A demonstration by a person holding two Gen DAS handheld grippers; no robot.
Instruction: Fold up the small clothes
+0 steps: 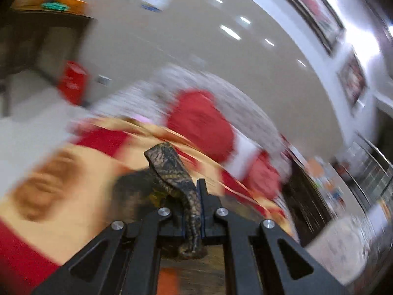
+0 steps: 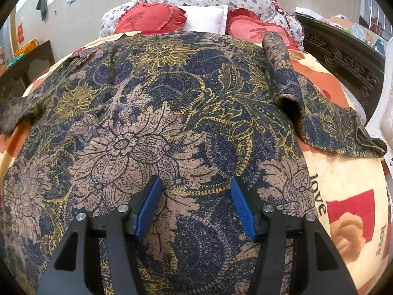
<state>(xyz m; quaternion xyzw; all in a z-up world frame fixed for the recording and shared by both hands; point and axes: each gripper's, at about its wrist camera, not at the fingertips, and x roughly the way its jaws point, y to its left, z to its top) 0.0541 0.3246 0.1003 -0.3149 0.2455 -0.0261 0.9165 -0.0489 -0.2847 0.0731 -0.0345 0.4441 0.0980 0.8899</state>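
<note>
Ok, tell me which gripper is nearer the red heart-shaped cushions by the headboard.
Hard to settle. The left gripper, jaws shut on the dark floral garment, shows the red heart-shaped cushions blurred ahead; the right gripper hovers open over the garment's near end.

The dark floral-print knit garment [image 2: 157, 113] looks matt and slightly fuzzy. The right gripper [image 2: 196, 209] has matt black plastic arms, ribbed blue rubbery pads [image 2: 148, 209] and shiny metal screws. The cream-and-red printed blanket [image 2: 343, 184] looks plush.
</note>
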